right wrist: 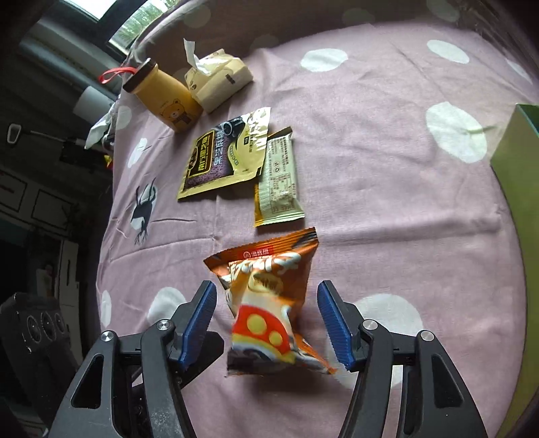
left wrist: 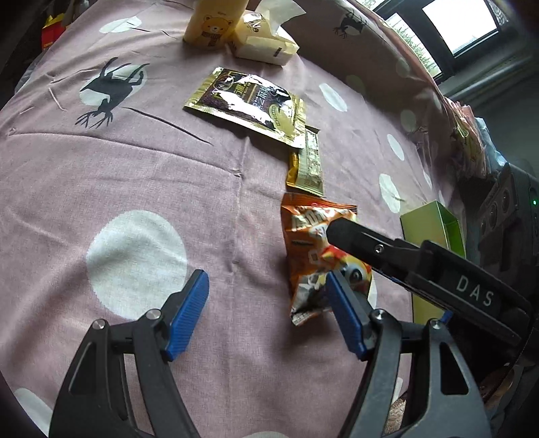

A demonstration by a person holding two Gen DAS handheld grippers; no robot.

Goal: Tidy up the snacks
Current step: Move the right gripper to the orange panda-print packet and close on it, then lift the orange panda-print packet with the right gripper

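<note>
A mauve cotton bedspread with white dots and black deer prints covers pretty much everything. Bright daylight comes through a dark-framed window up in the corner. Off the edge, the room's dim, with a black speaker cabinet sitting low.

three snack packets, one yellow bottle, one tissue pack, one green box
</note>
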